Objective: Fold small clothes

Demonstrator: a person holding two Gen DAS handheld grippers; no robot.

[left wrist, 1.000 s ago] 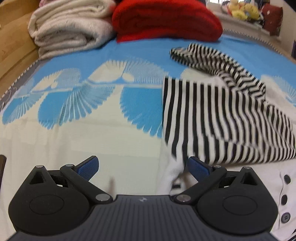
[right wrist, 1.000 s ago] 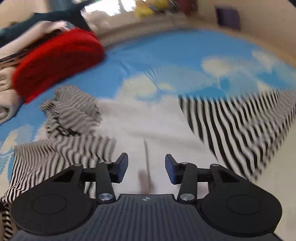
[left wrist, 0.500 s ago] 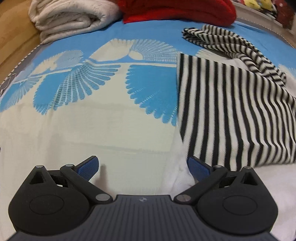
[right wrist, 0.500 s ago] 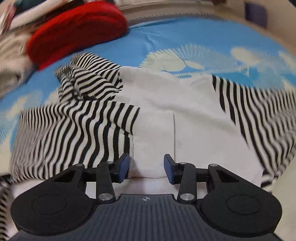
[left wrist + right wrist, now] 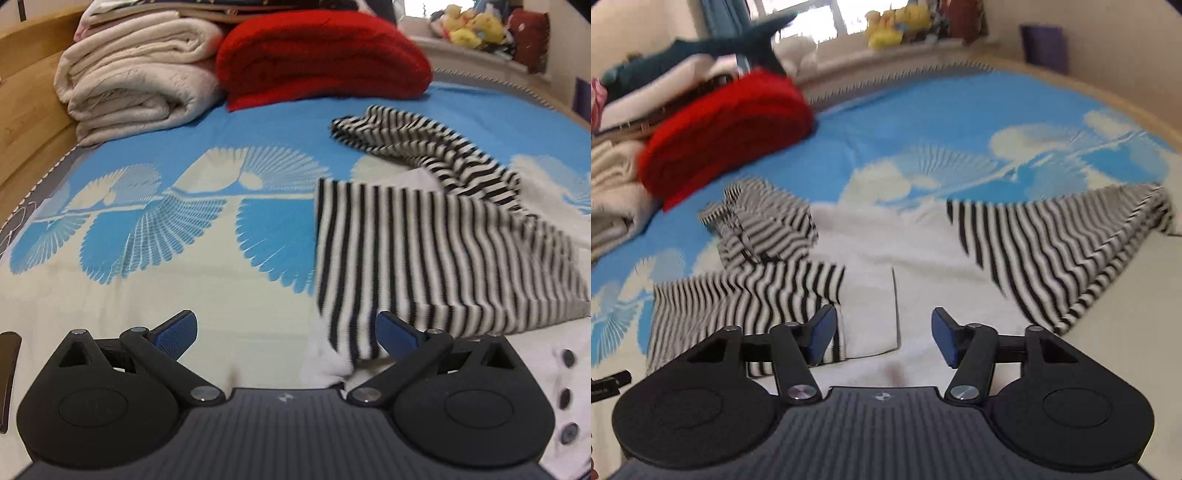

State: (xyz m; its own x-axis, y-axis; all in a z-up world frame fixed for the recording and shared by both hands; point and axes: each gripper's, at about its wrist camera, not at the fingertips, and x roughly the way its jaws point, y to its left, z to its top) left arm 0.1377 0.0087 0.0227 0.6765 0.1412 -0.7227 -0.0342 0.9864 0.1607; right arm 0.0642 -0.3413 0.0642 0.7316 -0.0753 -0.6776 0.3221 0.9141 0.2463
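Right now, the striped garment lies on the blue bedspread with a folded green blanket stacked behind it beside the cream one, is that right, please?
Not quite: the blanket behind the striped garment is red, not green, as the left wrist view shows. It does sit beside the cream one on the blue bedspread.

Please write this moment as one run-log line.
left hand-held gripper: open, empty | right hand-held gripper: just opened, empty | striped garment: flat on bedspread, sides folded in
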